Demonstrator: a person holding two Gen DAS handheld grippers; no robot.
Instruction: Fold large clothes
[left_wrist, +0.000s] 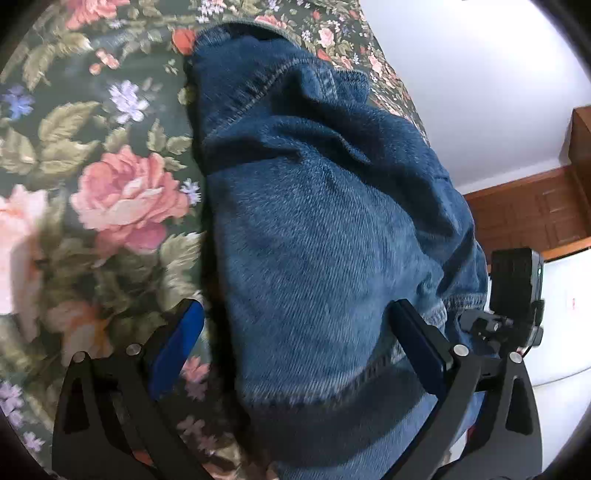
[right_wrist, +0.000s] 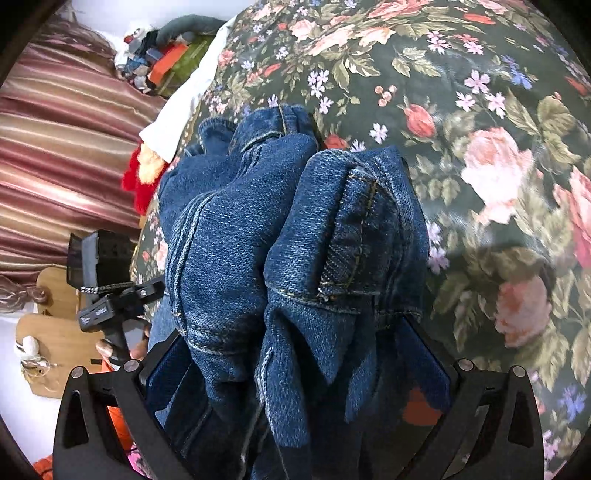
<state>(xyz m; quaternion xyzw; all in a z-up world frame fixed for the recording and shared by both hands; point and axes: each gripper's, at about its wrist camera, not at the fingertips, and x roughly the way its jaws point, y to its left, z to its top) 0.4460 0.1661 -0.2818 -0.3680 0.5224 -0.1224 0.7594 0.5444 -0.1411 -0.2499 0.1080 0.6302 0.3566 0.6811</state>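
Left gripper (left_wrist: 295, 332): its two blue-padded fingers (left_wrist: 177, 343) stand spread wide, one on each side of a thick fold of denim. The left pad is clear of the cloth, over the bedspread; the right pad lies along the fold's edge without pinching it, so the gripper is released.

Right gripper (right_wrist: 299, 354): its jaws stand wide apart with a bunched mass of the same denim filling the gap between them. Both blue pads are largely covered by cloth, and whether they press on it cannot be told from this view.

Jeans (left_wrist: 325, 221): dark blue denim with lighter topstitched seams, lying heaped and partly doubled over on the bed. In the right wrist view a waistband or hem section with a belt loop (right_wrist: 354, 229) sits uppermost, folded back over the rest, and a seamed leg runs away from the gripper toward the far edge of the bed.

Bedspread (left_wrist: 103, 155): dark green ground with pink roses, small lilac flowers and leaves; it bears the jeans and fills most of both views.

Surroundings: the left gripper's camera block (right_wrist: 103, 266) shows at the left of the right wrist view, with fingers of the person's hand (right_wrist: 107, 349) below it. Beyond it hang striped curtains (right_wrist: 66, 147); a white cloth (right_wrist: 184, 99) lies at the bed's far edge. A wooden panel (left_wrist: 528, 210) and a white wall appear in the left wrist view.
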